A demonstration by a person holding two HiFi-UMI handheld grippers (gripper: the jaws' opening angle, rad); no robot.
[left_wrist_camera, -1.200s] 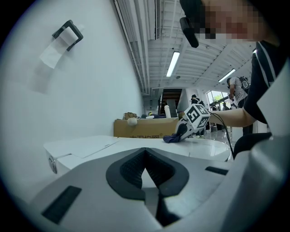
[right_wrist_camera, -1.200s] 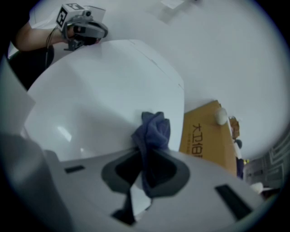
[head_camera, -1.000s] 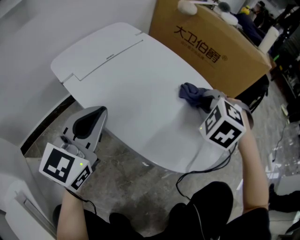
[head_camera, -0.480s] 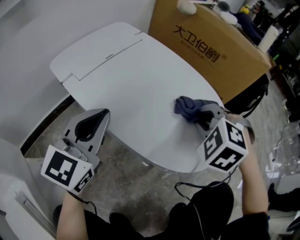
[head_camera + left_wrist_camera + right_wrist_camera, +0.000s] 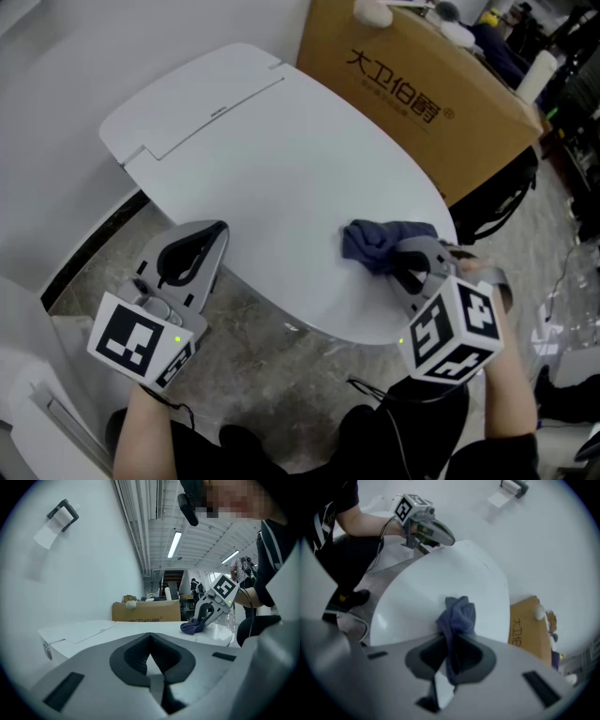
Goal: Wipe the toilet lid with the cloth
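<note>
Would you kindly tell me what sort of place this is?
Probably a mock bathroom set up in a workshop: a toilet lid and wall-mounted paper roll holder, yet a cardboard box alongside and strip lights overhead.

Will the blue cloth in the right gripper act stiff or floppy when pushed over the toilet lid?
Probably floppy: the cloth bunches in creased folds ahead of the shut right gripper. Likely light: one pinched fold seems to carry it. It should slide easily; the toilet lid looks smooth and glossy.

Cloth (image 5: pixel 375 244) lies on toilet lid (image 5: pixel 272 159), box (image 5: pixel 412 94) behind.
</note>
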